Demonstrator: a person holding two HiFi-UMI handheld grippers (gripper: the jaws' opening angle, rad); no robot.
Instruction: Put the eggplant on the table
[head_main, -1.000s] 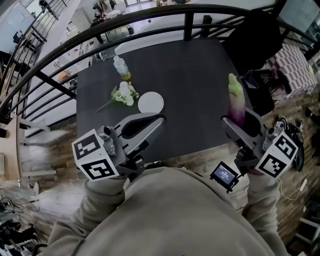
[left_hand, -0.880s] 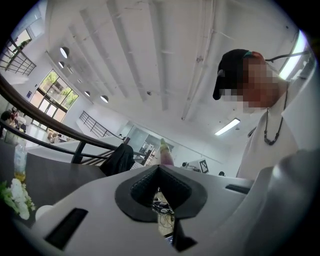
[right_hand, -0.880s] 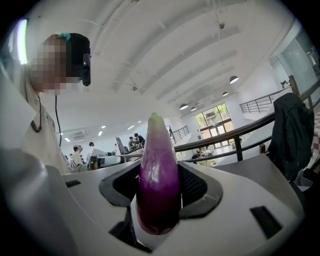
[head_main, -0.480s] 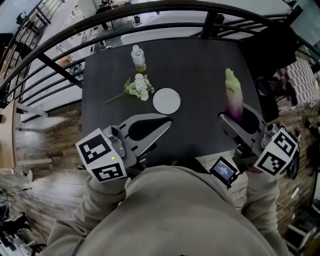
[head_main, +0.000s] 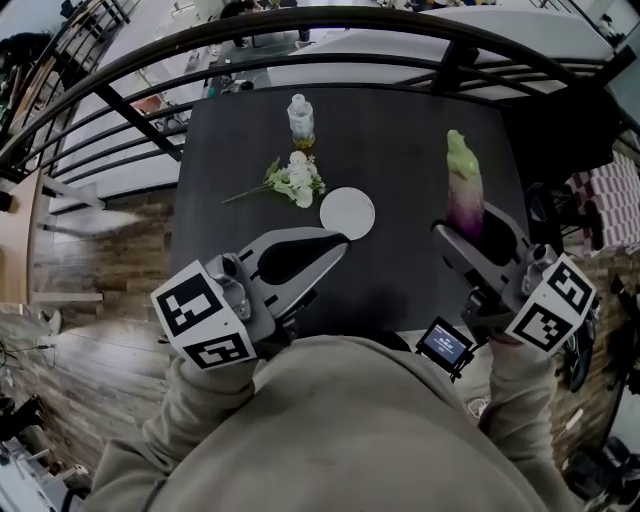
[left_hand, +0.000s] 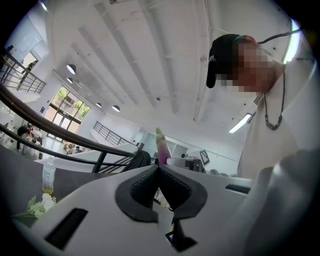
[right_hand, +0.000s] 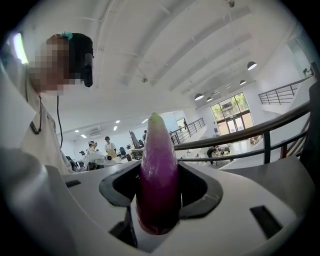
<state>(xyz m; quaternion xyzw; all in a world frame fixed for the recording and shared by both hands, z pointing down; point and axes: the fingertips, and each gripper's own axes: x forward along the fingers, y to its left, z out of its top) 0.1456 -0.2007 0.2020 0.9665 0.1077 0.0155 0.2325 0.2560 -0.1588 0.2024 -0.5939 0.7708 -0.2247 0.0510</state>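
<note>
right gripper (head_main: 470, 226): jaws clamped on upright eggplant (head_main: 464, 188), centre right | left gripper (head_main: 338, 243): jaws closed together, empty, lower left

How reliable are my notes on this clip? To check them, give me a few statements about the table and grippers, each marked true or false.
1. The right gripper is shut on the eggplant. True.
2. The eggplant lies on the table. False: it is held off it.
3. The left gripper holds the bottle. False: its jaws are together, empty; the bottle stands on the table.
4. A white disc lies beside the flowers. True.
</note>
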